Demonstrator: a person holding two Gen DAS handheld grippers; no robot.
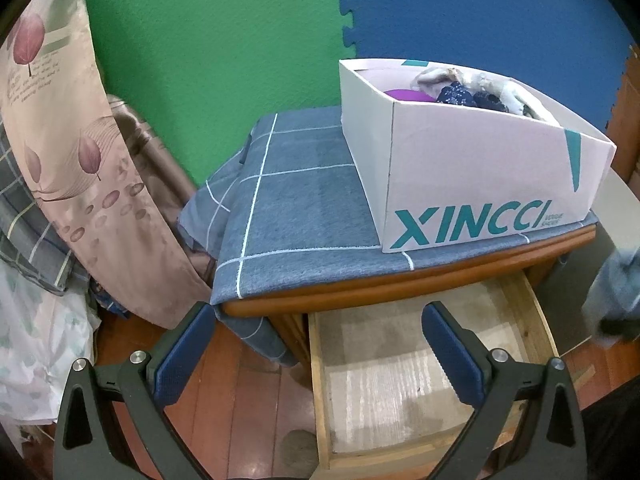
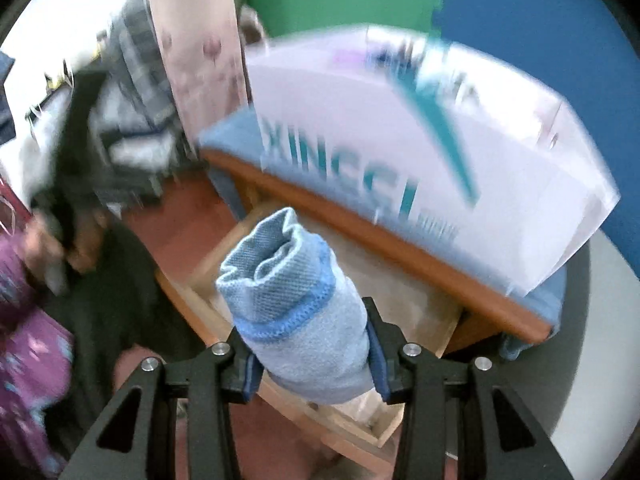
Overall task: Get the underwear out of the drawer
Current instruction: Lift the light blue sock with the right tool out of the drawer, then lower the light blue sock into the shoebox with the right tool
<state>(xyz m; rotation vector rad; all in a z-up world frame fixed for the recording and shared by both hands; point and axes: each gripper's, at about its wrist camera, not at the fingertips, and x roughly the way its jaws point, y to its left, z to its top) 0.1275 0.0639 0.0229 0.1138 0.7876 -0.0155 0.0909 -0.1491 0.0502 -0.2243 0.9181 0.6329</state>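
On the far left hangs a pink curtain [image 1: 60, 152] with leaf shapes, and bedding [image 1: 28, 240] is piled under it. The left gripper [image 1: 320, 344] has its blue fingers [image 1: 188, 356] spread wide apart and holds nothing. It hangs over the wood floor [image 1: 248, 392] and the front of the drawer [image 1: 404, 384]. The drawer is pulled out from under a small wooden stand [image 1: 400, 280]. Only a pale liner shows inside it. A blue checked cloth [image 1: 296, 216] covers the top of the stand. A white box [image 1: 480, 184] with green letters sits on the cloth, on the right side. It has small clothes [image 1: 460, 88] in it. Green and blue foam mats [image 1: 240, 40] stand behind.

The right gripper [image 2: 312, 356] is squeezed tight on the underwear [image 2: 296, 304], a light blue roll with a darker blue band. The roll is up in the air, above the open drawer, out in front of the box. The rest of that view is blurry.
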